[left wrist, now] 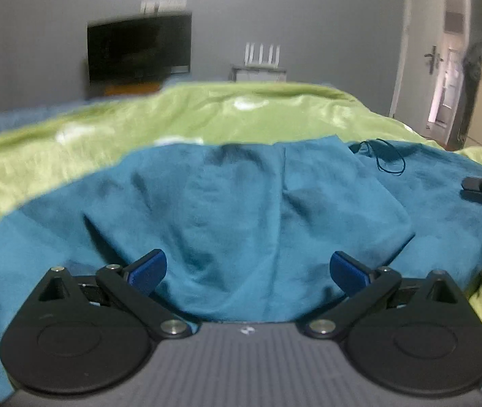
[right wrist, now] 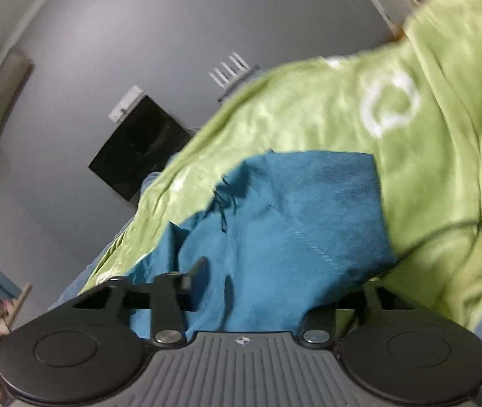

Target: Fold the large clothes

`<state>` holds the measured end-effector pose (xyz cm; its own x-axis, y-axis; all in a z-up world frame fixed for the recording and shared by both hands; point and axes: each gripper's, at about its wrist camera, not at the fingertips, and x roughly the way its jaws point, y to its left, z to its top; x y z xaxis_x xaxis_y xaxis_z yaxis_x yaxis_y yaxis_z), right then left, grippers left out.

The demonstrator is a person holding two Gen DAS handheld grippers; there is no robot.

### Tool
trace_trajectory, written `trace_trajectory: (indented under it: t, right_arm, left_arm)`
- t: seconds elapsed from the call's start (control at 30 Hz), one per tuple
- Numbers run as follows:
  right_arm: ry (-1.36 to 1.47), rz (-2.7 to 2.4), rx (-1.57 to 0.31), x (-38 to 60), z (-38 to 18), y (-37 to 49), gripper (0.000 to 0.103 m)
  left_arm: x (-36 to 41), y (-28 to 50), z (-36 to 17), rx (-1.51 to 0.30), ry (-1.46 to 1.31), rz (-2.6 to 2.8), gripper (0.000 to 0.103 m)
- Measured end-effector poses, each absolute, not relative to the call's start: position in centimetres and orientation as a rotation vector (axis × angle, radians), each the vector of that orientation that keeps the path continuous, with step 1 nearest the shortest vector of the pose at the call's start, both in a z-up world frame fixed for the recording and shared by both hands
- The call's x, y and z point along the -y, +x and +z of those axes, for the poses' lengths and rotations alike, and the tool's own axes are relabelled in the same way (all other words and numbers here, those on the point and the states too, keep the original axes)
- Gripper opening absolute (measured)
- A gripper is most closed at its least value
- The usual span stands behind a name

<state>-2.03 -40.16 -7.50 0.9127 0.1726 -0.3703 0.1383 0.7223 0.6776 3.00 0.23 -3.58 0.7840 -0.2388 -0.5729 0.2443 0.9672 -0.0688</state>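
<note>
Left gripper (left wrist: 247, 269) is hovering with jaws spread wide, touching nothing; the teal garment (left wrist: 241, 203) is lying just ahead on the green quilt (left wrist: 207, 112). Right gripper (right wrist: 258, 291) is sitting with cloth bunched between its jaws, apparently pinching it. Its right finger is hidden under fabric, and both views are blurred.

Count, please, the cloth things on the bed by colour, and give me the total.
Teal: 1, the garment
Green: 1, the blanket
Total: 2
</note>
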Motion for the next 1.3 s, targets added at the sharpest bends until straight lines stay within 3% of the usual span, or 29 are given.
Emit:
trace_trajectory:
  t: [0.33, 0.47, 0.73, 1.0, 1.17, 1.3]
  right_arm:
    - [0.745, 0.053, -0.447, 40.5, -8.2, -0.7, 0.037]
    - [0.618, 0.063, -0.424, 38.7, -6.2, -0.9, 0.025]
    - [0.246, 0.184, -0.317, 29.5, 1.2, -1.1, 0.017]
    - [-0.083, 0.417, -0.226, 15.9, 6.3, -1.7, 0.017]
    - [-0.248, 0.581, -0.224, 7.2, 5.4, -1.9, 0.017]
    - [-0.289, 0.717, -0.308, 2.1, 2.8, -1.7, 0.017]
  left_arm:
    - [5.0, 3.9, -7.3, -0.696, 0.216, -0.267, 0.102]
    - [6.0, 4.0, -9.1, -0.711, 0.278, -0.27, 0.101]
    - [4.7, 4.0, -8.7, -0.693, 0.24, -0.3, 0.102]
    - [-9.7, 3.1, 0.4, -0.548, -0.051, -0.042, 0.102]
    - [-21.1, 0.5, 4.4, -0.442, -0.404, 0.025, 0.102]
    - [-24.7, -1.5, 5.7, -0.405, -0.457, 0.005, 0.102]
